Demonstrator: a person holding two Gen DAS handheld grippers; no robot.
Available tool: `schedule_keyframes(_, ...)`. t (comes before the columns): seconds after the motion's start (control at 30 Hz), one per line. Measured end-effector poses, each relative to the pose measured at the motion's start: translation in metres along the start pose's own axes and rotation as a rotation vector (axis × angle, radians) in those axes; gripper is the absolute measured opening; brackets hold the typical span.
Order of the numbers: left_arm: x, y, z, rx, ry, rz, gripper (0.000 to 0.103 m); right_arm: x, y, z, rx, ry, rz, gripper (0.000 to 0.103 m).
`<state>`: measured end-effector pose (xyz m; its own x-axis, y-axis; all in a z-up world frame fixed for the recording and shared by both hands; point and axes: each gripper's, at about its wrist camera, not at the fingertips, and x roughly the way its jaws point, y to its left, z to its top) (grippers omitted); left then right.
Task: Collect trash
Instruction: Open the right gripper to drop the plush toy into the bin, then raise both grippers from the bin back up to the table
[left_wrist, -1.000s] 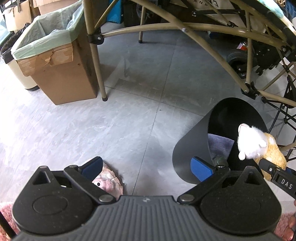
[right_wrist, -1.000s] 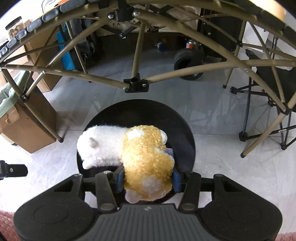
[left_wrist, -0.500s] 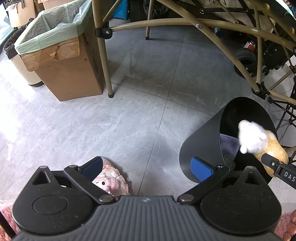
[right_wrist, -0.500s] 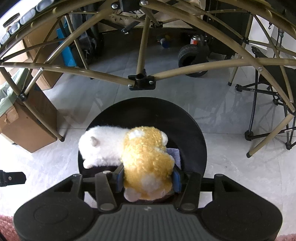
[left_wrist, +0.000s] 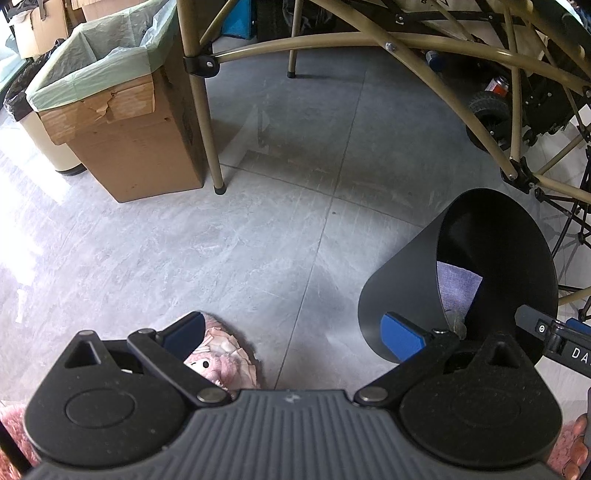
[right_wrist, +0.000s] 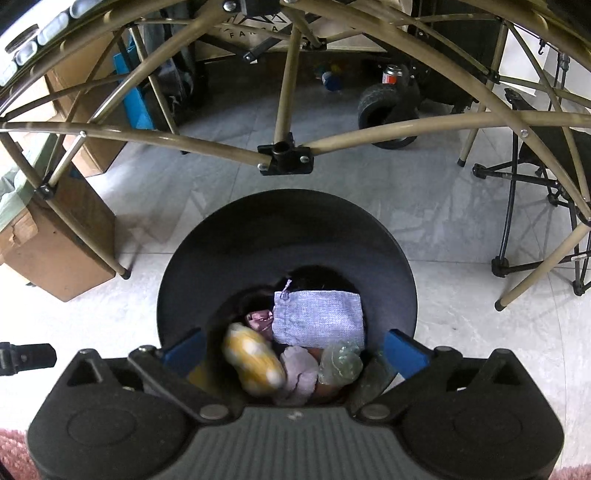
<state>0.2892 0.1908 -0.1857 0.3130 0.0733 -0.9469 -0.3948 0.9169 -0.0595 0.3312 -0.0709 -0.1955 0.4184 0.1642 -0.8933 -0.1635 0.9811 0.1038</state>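
Observation:
The black bin (right_wrist: 288, 206) stands on the grey floor right under my right gripper (right_wrist: 293, 349). Its jaws are opening wide and nothing is pressed between them. A yellow and white plush toy (right_wrist: 255, 363), blurred, is dropping inside the bin beside a lavender pouch (right_wrist: 317, 319) and other scraps. In the left wrist view the bin (left_wrist: 402, 280) is at the right, with one of the right gripper's fingers (left_wrist: 535, 325) at its rim. My left gripper (left_wrist: 291, 330) is open and empty, and a pink doll (left_wrist: 221, 362) lies on the floor under its left finger.
A cardboard box with a green liner (left_wrist: 122, 122) stands at the far left beside a tan table leg (left_wrist: 207, 122). The folding table's frame (right_wrist: 284, 162) crosses behind the bin. A black folding chair (right_wrist: 535, 177) is at the right. A pink rug (left_wrist: 14, 417) lies nearest me.
My right gripper has opened and the plush toy it held over the bin has fallen inside. The left gripper stays open over the pink doll.

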Motion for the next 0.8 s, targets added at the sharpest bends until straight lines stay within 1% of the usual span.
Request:
schedule_keyframes(0.47, -0.004, -0.004, -0.001, 0.018, -0.012, -0.008, 0.103, -0.004, -0.002, -0.001, -0.001, -0.013, 0.008, 0.103)
schedule_keyframes(0.67, -0.015, -0.012, -0.002, 0.034, -0.045, -0.034, 0.103, -0.011, -0.002, -0.002, -0.003, -0.033, 0.022, 0.103)
schedule_keyframes(0.8, -0.027, -0.018, -0.002, 0.044, -0.085, -0.050, 0.103, -0.022, -0.005, -0.003, 0.001, -0.062, 0.025, 0.103)
